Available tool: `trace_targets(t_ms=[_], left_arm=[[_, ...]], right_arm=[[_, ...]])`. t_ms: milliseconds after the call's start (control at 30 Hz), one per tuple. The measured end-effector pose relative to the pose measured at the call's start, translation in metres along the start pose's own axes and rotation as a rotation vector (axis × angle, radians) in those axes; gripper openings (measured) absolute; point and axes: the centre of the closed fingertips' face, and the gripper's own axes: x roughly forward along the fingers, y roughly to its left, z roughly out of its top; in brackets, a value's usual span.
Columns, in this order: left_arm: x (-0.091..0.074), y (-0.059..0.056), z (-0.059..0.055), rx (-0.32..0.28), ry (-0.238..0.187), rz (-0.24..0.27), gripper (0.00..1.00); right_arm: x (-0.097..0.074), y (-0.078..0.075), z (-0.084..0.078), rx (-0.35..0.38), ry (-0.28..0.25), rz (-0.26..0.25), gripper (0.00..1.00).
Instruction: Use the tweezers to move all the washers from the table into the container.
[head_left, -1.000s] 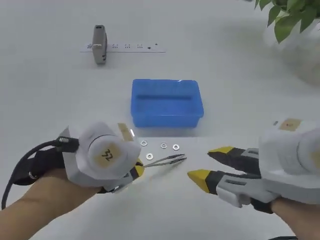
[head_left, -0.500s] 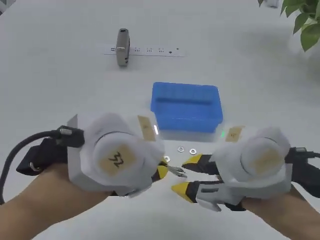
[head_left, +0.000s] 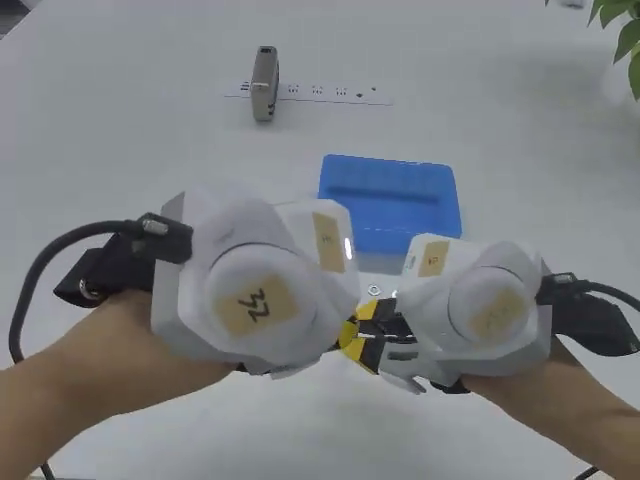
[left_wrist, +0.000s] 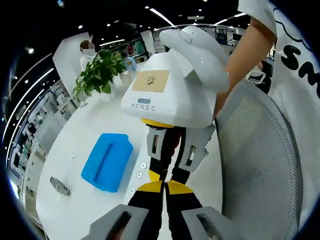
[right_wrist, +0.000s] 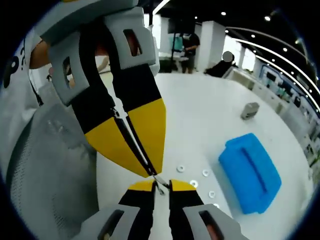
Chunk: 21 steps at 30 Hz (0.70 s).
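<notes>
Right gripper (left_wrist: 165, 176) housing reads roughly "XENSE". Left gripper (right_wrist: 149, 170) clamps tweezers (right_wrist: 132, 140); right jaws narrow about their tip, contact unclear.

The left tool (right_wrist: 150, 170) and the right tool (right_wrist: 161, 188) both have white housings with tan labels, black fingers and yellow tips, and the left tool's round label carries a dark zigzag mark. The container (head_left: 390, 195) is bright blue, the counter (head_left: 120, 120) white and the washers (right_wrist: 180, 168) silvery. The plant (left_wrist: 97, 75) is green, and the chair mesh (left_wrist: 260, 165) is grey.
</notes>
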Motion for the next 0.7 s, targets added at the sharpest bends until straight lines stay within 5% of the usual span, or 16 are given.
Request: trace_targets(t_ms=[233,367,467,567,700], left_arm=[[-0.004,-0.003,0.001,-0.019,-0.013,0.011,0.00],[-0.008,-0.004,0.007,-0.032,-0.021,0.032,0.00],[-0.012,0.002,0.012,-0.083,-0.046,0.107,0.00],[-0.024,0.012,0.019,-0.152,-0.137,0.207,0.00],[-0.043,0.031,0.016,-0.318,-0.230,0.345,0.24]], right_arm=[[0.002,0.009,0.005,-0.034,0.007,0.016,0.05],[-0.003,0.010,0.009,-0.034,-0.002,-0.024,0.04],[-0.006,0.007,0.012,-0.050,-0.013,-0.047,0.04],[-0.012,0.002,0.017,-0.047,-0.017,-0.054,0.04],[-0.017,-0.005,0.022,-0.046,-0.022,-0.061,0.04]])
